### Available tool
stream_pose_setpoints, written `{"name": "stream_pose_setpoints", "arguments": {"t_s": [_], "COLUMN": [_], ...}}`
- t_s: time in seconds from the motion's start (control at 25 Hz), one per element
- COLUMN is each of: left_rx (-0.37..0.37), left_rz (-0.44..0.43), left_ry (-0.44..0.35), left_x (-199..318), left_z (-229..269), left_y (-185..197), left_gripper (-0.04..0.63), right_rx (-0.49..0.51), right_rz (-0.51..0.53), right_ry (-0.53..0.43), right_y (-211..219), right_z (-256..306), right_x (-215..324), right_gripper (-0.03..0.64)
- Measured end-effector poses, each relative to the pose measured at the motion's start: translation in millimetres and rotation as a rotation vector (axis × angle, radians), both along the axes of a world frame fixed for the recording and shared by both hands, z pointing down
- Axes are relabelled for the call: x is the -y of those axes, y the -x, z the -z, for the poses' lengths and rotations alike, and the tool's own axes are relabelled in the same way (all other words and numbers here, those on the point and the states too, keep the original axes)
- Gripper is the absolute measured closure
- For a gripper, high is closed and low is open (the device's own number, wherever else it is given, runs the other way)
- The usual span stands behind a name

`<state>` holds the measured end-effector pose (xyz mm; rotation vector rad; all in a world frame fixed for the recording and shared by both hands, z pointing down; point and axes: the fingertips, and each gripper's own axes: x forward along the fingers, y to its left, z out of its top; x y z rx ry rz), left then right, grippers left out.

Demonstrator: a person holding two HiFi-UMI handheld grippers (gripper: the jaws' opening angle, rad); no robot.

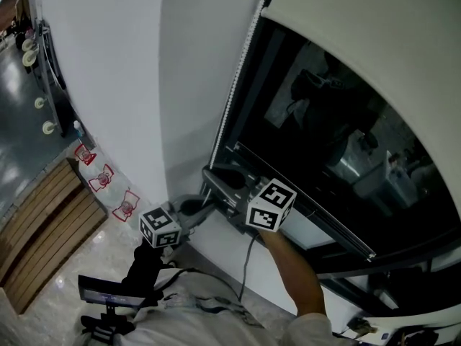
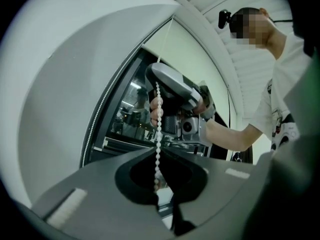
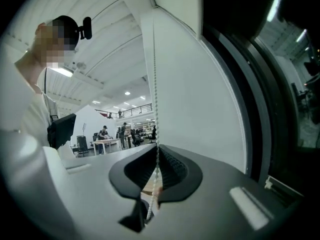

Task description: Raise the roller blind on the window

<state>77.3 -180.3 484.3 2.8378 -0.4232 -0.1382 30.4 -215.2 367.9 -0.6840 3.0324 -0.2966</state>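
Observation:
The white roller blind (image 1: pixel 360 42) covers the top of the dark window (image 1: pixel 324 135). Its white bead chain (image 1: pixel 234 85) hangs down the window's left frame. My right gripper (image 1: pixel 215 173) is level at the frame's lower end, shut on the bead chain (image 3: pixel 155 109), which runs down between its jaws. My left gripper (image 1: pixel 207 207) sits just below and to the left, also shut on the bead chain (image 2: pixel 158 129). In the left gripper view the right gripper (image 2: pixel 172 86) shows straight ahead with the chain hanging past it. My own jaw tips meet at the left gripper (image 2: pixel 159 151) and the right gripper (image 3: pixel 157 149).
A white wall (image 1: pixel 144 85) adjoins the window on the left. A slatted wooden bench (image 1: pixel 43 222) and red floor stickers (image 1: pixel 108 182) lie below left. A dark device on a stand (image 1: pixel 108 294) is by my body. People work at distant desks (image 3: pixel 105 136).

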Motion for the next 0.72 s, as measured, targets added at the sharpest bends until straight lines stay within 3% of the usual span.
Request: {"name": "stream_pose_setpoints", "arguments": {"t_s": [0.2,0.32,0.4,0.52,0.64,0.72], "left_rx": [0.006,0.003,0.002,0.000,-0.003,-0.003], "left_rz": [-0.003,-0.004,-0.005,-0.003,-0.002,-0.001], "left_ry": [0.003,0.002,0.000,0.002,0.006,0.005], "left_x": [0,-1,-1,-1,-1,0], "left_z": [-2,0,0,1,0,-1], "left_y": [-1,-2,-2,-2,-2,-1], "left_gripper": [0.597,0.597,0.597,0.597,0.597,0.597], "right_rx": [-0.002,0.046,0.080,0.036,0.021,0.055], "right_rz": [0.001,-0.007,-0.015,-0.013,0.001,0.003], "right_ry": [0.052,0.075,0.065,0.016,0.010,0.012], "right_y": [2,-1,-4,-2,-1,-4], "right_z": [-24,-23,-18,-18,-18,-9], "right_x": [-3,-3,-4,-6,-7,-5], "right_gripper": [0.604,0.603,0.601,0.596,0.515,0.509]}}
